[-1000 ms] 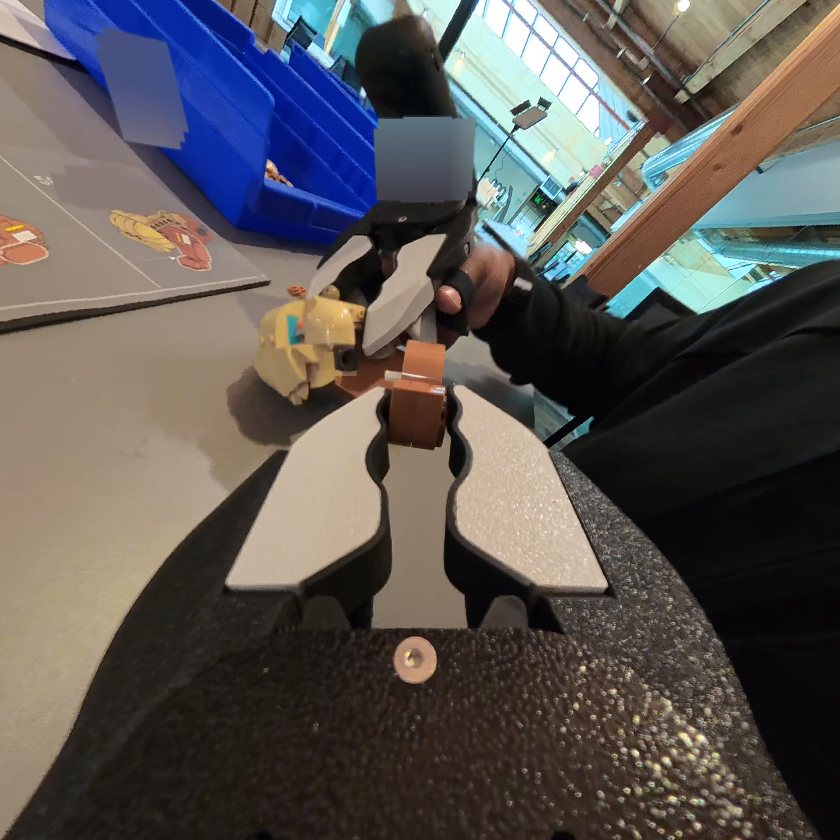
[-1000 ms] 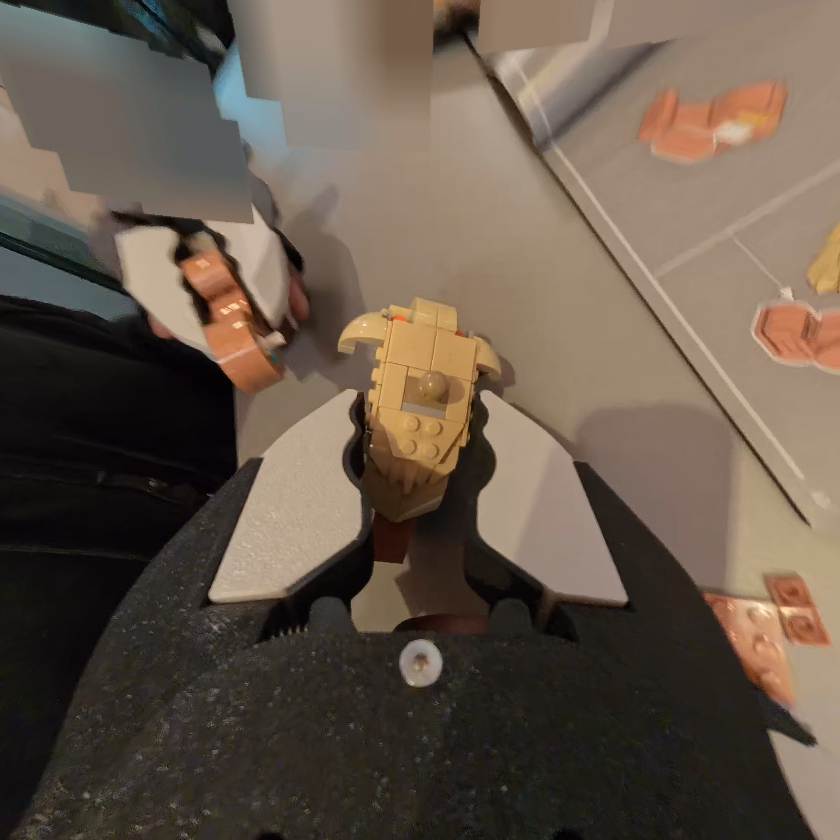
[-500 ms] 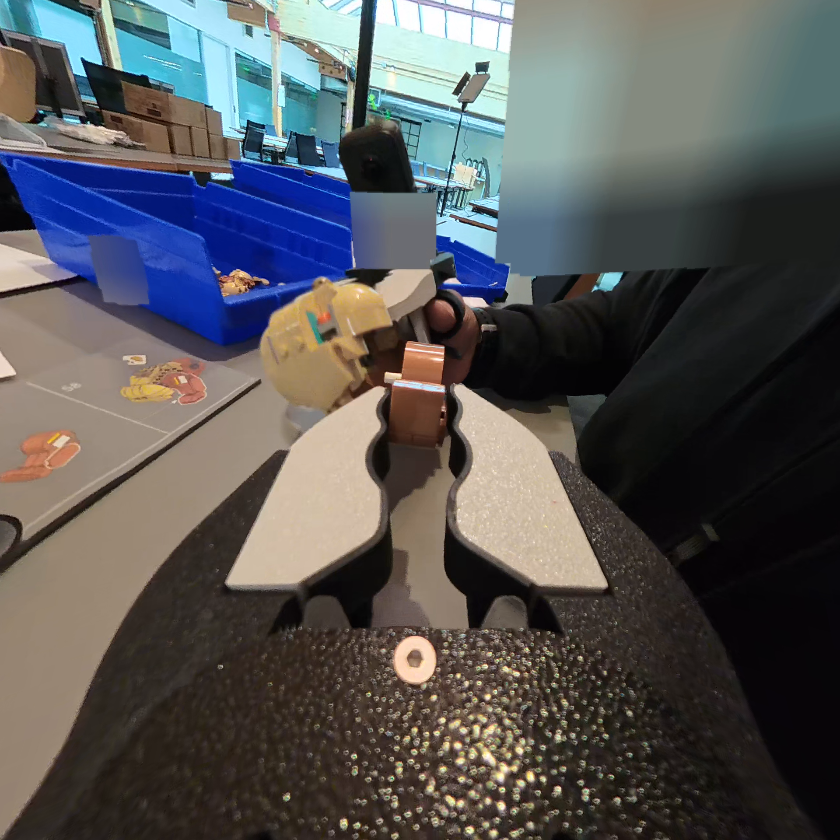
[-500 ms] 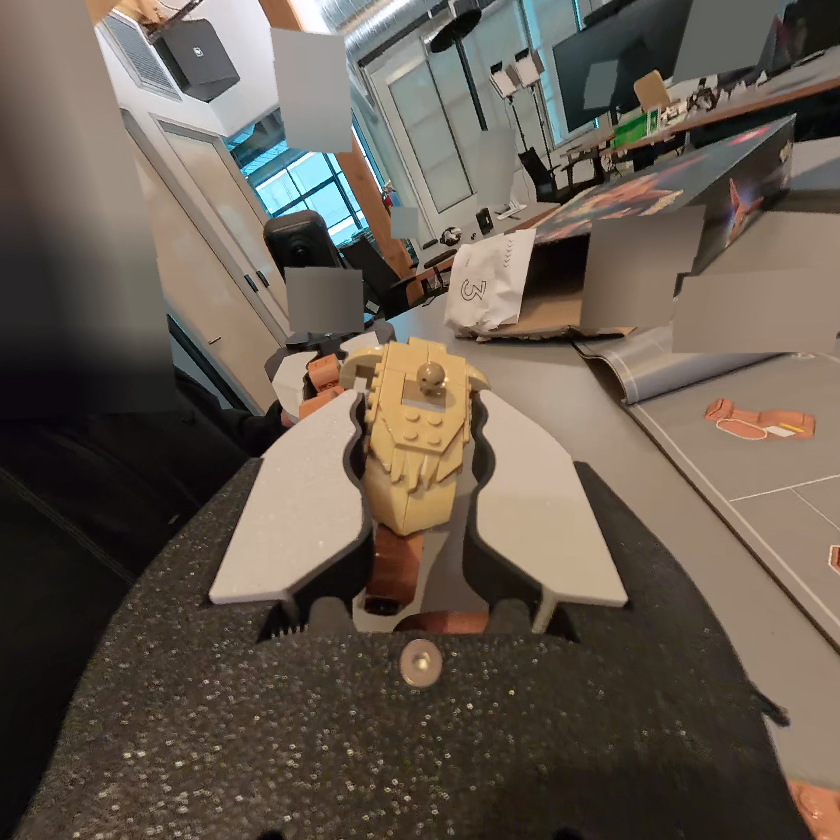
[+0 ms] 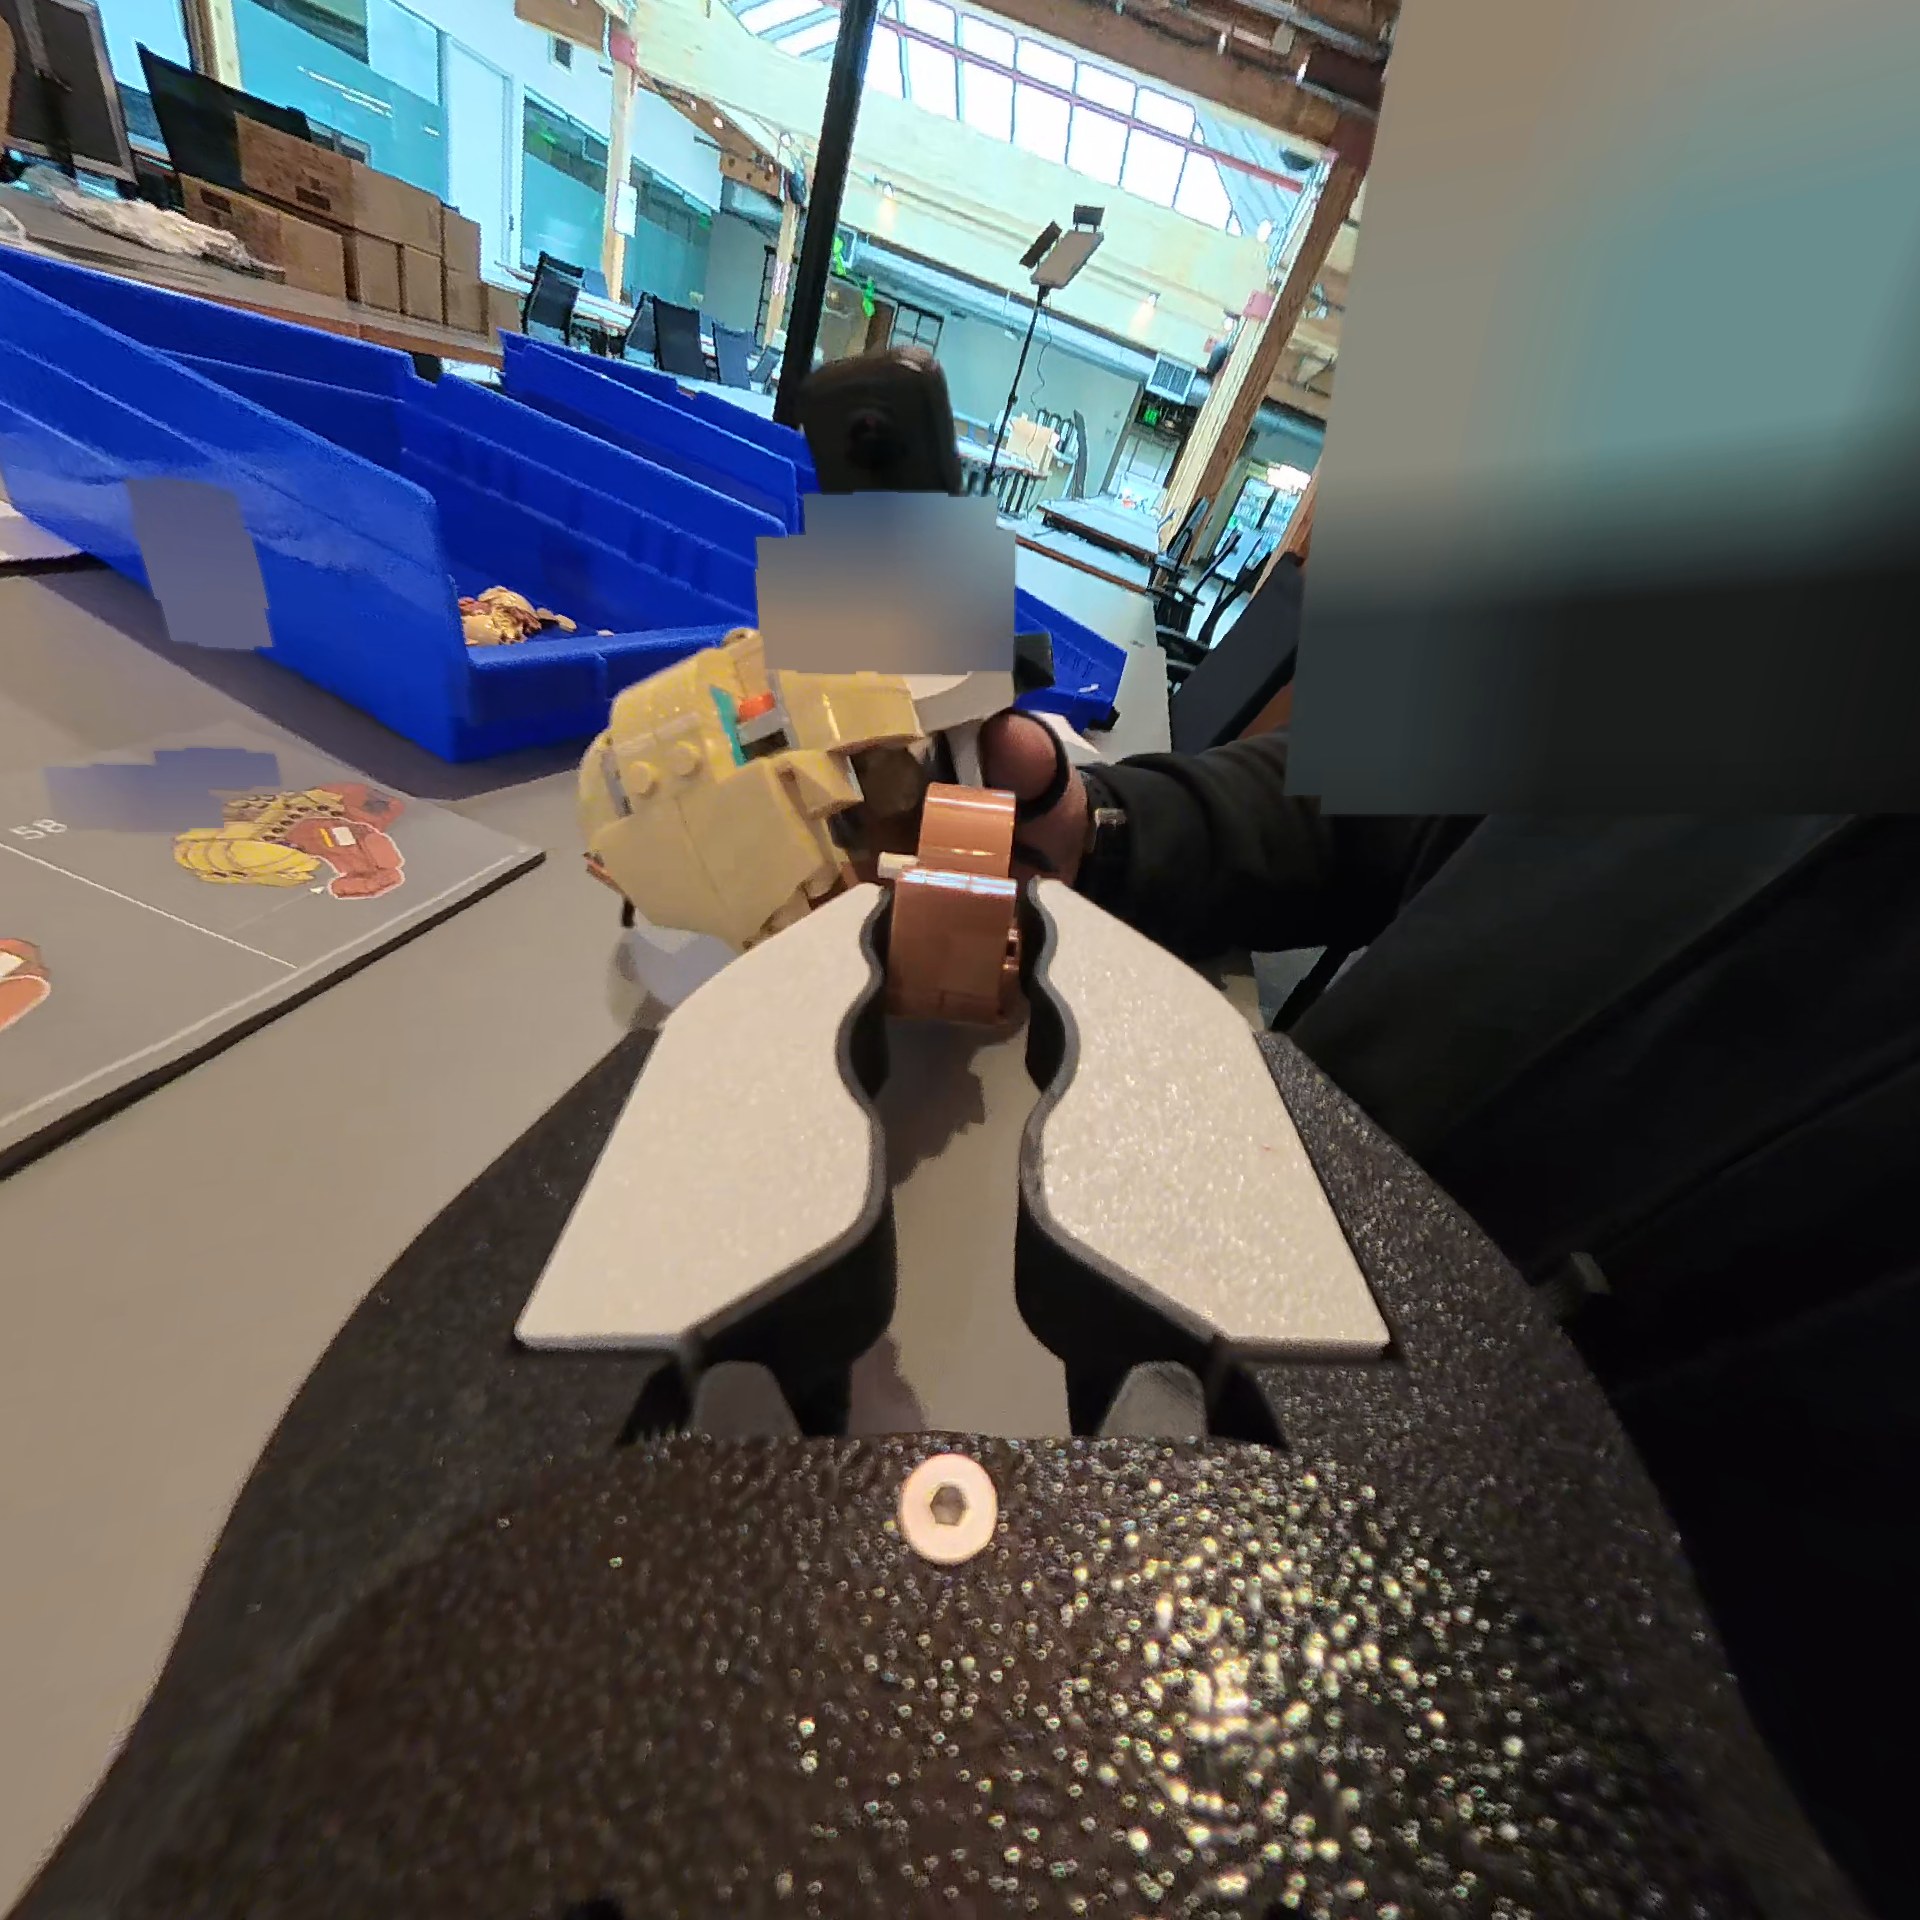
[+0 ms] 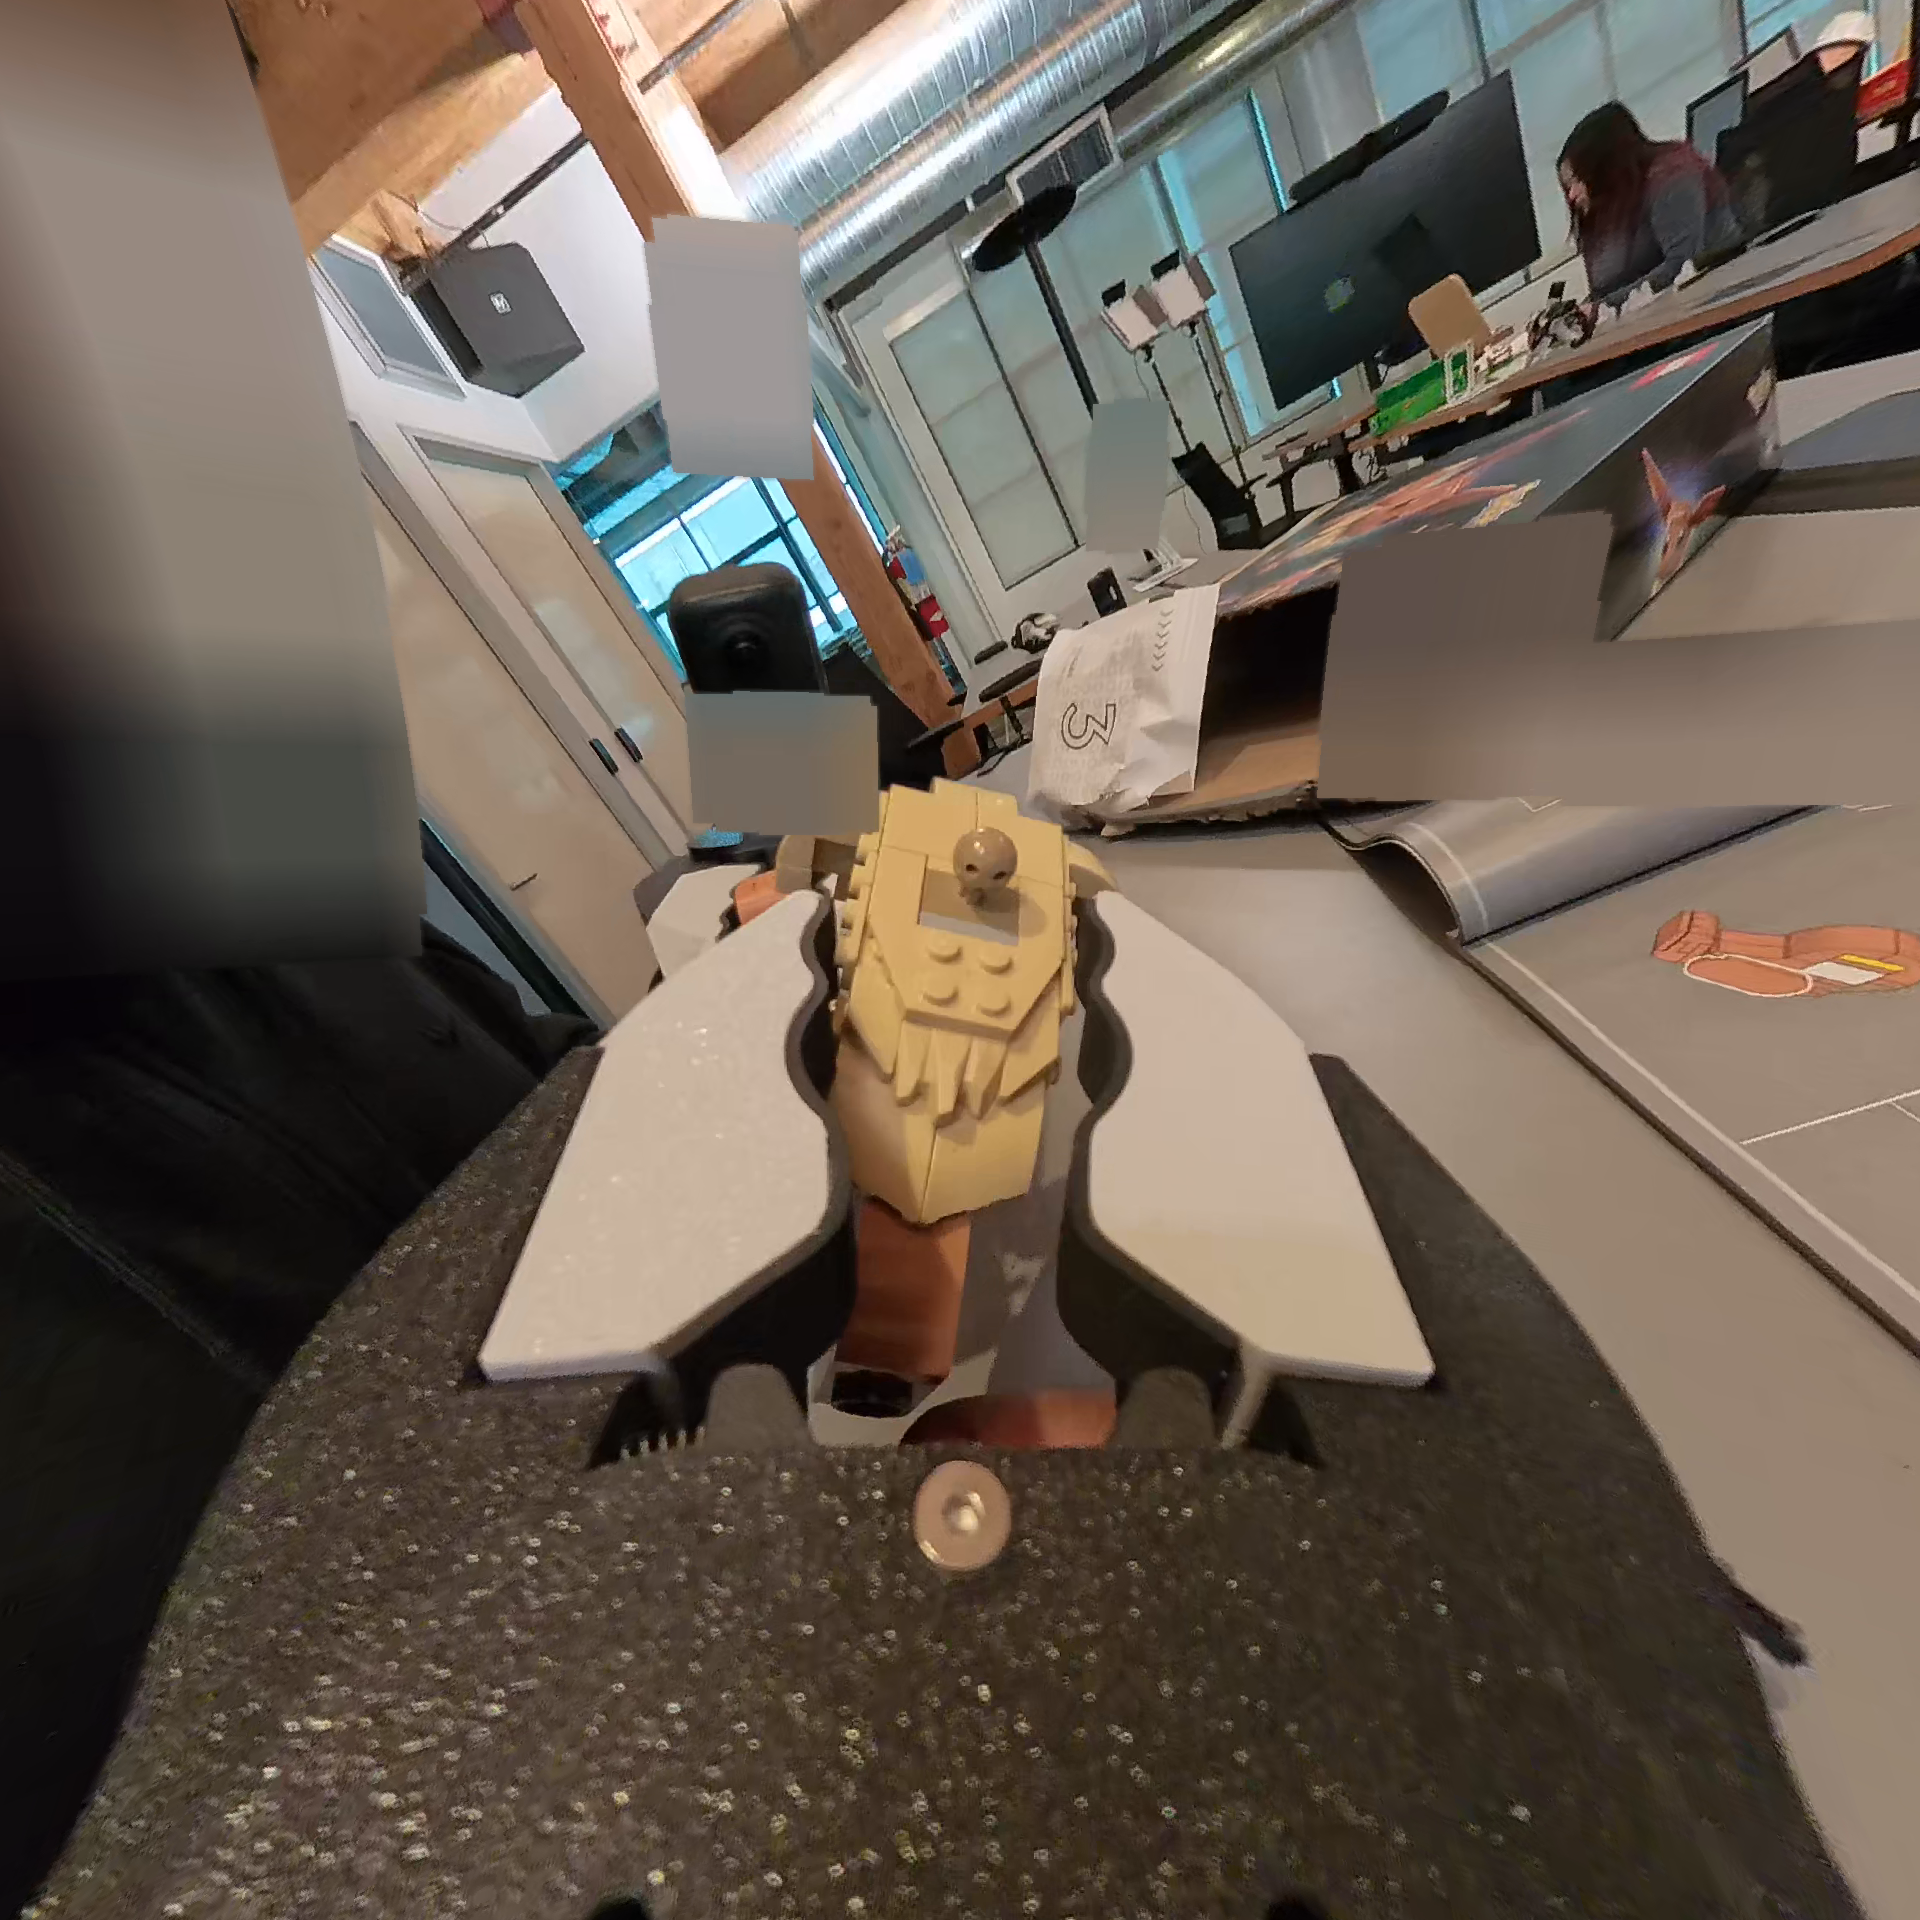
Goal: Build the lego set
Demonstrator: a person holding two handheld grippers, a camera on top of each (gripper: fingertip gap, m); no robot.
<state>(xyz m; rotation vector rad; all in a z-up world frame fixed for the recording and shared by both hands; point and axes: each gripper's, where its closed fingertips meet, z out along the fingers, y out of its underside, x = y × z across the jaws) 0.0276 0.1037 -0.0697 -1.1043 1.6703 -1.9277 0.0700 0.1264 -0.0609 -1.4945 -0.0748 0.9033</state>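
Note:
My left gripper (image 5: 951, 951) is shut on a small brown brick assembly (image 5: 951, 914), its pads pressed on both sides. My right gripper (image 6: 951, 971) is shut on a tan brick-built model (image 6: 951, 997) with a brown part below it (image 6: 899, 1299). In the left wrist view the tan model (image 5: 727, 800) is held by the right gripper above the table, right beside the brown assembly and close to touching it. In the right wrist view the left gripper's fingers (image 6: 686, 914) and a bit of the brown assembly (image 6: 753, 896) show just behind the tan model.
Blue bins (image 5: 343, 561) stand at the back left, one with loose bricks (image 5: 499, 613). A grey instruction mat with printed pictures (image 5: 260, 862) lies on the left; it also shows in the right wrist view (image 6: 1714, 997). A cardboard box and a white paper bag (image 6: 1122, 717) stand behind. A person's dark sleeve (image 5: 1351, 883) is on the right. My hands' fingertips stand some 5 cm from each other.
Both grippers rose from the table and tilted up to level. The tan model and the brown assembly came closer together. Both grasps stayed unchanged.

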